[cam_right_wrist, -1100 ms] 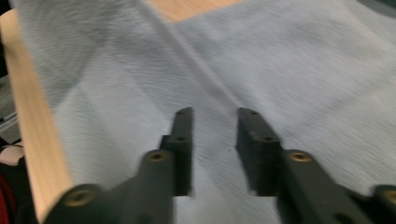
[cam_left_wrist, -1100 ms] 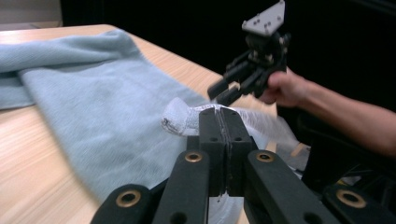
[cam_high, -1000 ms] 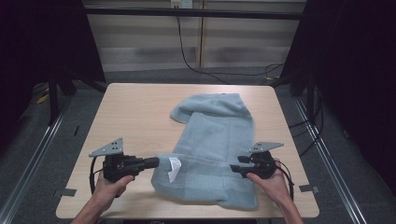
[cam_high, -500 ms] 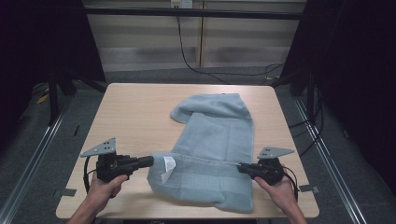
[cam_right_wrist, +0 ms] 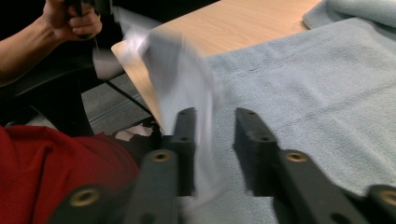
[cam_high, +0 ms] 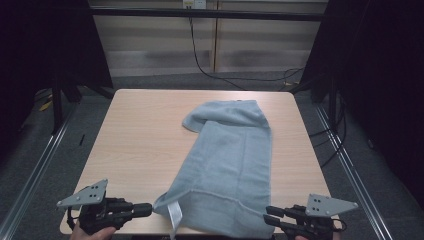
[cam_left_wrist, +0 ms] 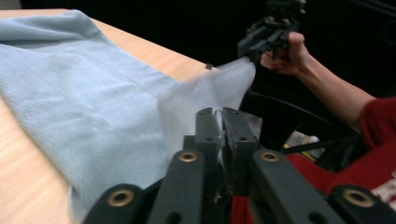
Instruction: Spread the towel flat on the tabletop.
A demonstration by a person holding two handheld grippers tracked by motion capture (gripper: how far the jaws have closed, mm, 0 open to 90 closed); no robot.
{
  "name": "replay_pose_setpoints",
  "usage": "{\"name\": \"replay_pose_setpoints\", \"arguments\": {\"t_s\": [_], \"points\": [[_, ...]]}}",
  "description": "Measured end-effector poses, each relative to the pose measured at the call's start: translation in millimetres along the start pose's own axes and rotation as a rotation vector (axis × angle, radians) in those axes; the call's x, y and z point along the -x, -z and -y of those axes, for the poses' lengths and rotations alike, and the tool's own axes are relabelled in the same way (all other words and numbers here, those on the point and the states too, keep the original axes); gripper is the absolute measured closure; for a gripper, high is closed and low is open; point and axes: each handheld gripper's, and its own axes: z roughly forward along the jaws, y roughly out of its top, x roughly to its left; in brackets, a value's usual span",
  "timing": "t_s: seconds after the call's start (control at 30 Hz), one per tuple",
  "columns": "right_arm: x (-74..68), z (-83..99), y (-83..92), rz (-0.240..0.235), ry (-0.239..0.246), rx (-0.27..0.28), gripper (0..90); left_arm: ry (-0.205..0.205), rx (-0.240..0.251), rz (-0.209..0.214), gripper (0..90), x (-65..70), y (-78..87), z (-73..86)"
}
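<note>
Looking from the left, I had the left gripper (cam_high: 149,207) low at the near left corner of the surface (cam_high: 135,135), pointing right at the near left corner of the towel (cam_high: 230,165). Its fingers (cam_left_wrist: 238,135) stood narrow, with only a slit between them, and had just been opening. Pale cloth showed in that slit, but I could not tell whether they pinched it. I judged that the hand sat there to keep the near hem stretched across to the other side.

The pale blue towel lay lengthwise down the middle of the surface. Its far end was bunched in a fold, and its near hem reached the near edge, where a white label (cam_high: 174,220) hung. Held by both near corners, it could be drawn flat toward me.

At the near right corner the right gripper (cam_high: 266,214) pointed left at the hem. Its fingers (cam_right_wrist: 254,135) stood clearly apart and had just been opening. Blurred cloth hung between them against one finger only, so I took that corner as let go.

The surface was a light wooden top, bare apart from the towel. Grey carpet (cam_high: 40,165) lay to its left. A black cable (cam_high: 200,55) ran down the pale far wall, and dark curtains closed off both sides of the room.
</note>
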Motion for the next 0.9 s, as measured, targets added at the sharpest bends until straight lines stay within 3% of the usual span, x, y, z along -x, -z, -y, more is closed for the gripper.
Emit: {"name": "replay_pose_setpoints", "arguments": {"t_s": [0.03, 0.1, 0.17, 0.2, 0.27, 0.3, 0.33, 0.37, 0.4, 0.47, 0.5, 0.53, 0.57, 0.67, 0.77, 0.8, 0.87, 0.9], "points": [[5.7, -0.2, 1.4, 0.015, -0.014, 0.009, 65.4, -0.001, -0.004, 0.006, 77.4, -1.3, 1.1, -0.1], [9.3, -0.6, 0.9, 0.02, -0.021, 0.016, 64.9, -0.006, -0.014, -0.023, 77.7, -5.6, 0.8, -2.0], [26.1, -2.9, -12.1, 0.05, -0.034, 0.009, 62.5, 0.024, -0.011, -0.042, 75.9, -17.7, -3.4, -5.1], [26.1, -2.9, -12.1, 0.05, -0.034, 0.009, 62.5, 0.028, -0.014, -0.042, 75.9, -26.6, -7.2, -6.7], [42.7, -5.8, -30.3, 0.062, -0.054, -0.012, 63.2, 0.061, -0.019, -0.077, 73.9, -47.1, -16.5, -8.8], [55.2, -9.1, -49.2, 0.052, -0.056, -0.056, 64.5, 0.087, -0.024, -0.085, 73.6, -59.0, -22.7, -9.0], [55.2, -9.1, -49.2, 0.052, -0.056, -0.056, 64.5, 0.095, -0.048, -0.138, 73.6, -70.8, -29.5, -9.2], [62.4, -10.8, -61.1, 0.05, -0.058, -0.082, 64.8, 0.112, -0.073, -0.183, 73.6, -83.9, -36.0, -8.7], [69.4, -12.4, -73.9, 0.059, -0.054, -0.113, 64.8, 0.152, -0.087, -0.185, 73.8, -97.7, -43.0, -7.1], [83.7, -14.5, -98.7, 0.084, -0.045, -0.167, 62.3, 0.182, -0.138, -0.273, 73.6, -118.7, -58.0, -3.9], [91.4, -15.4, -109.8, 0.087, -0.055, -0.185, 60.5, 0.205, -0.161, -0.277, 73.1, -128.7, -68.5, -1.0], [104.0, -17.7, -128.6, 0.095, -0.065, -0.212, 57.7, 0.198, -0.174, -0.298, 69.7, -132.6, -75.1, 1.1], [104.0, -17.7, -128.6, 0.095, -0.065, -0.212, 57.7, 0.202, -0.208, -0.319, 69.7, -136.3, -85.1, 4.8], [113.2, -19.1, -154.9, 0.123, -0.066, -0.254, 51.8, 0.21, -0.3, -0.313, 63.8, -139.4, -108.6, 14.8], [111.3, -14.9, -172.7, 0.14, -0.055, -0.306, 48.2, 0.188, -0.331, -0.275, 60.9, -126.8, -118.6, 16.9], [108.3, -12.9, -175.7, 0.142, -0.042, -0.296, 47.4, 0.169, -0.345, -0.271, 61.0, -121.4, -120.1, 17.0], [100.1, -12.0, -176.3, 0.168, -0.011, -0.312, 48.1, 0.137, -0.339, -0.262, 75.3, -114.0, -120.5, 18.0], [96.8, -11.3, -176.1, 0.181, 0.017, -0.321, 48.1, 0.141, -0.339, -0.242, 80.7, -110.8, -120.7, 17.9]]}}
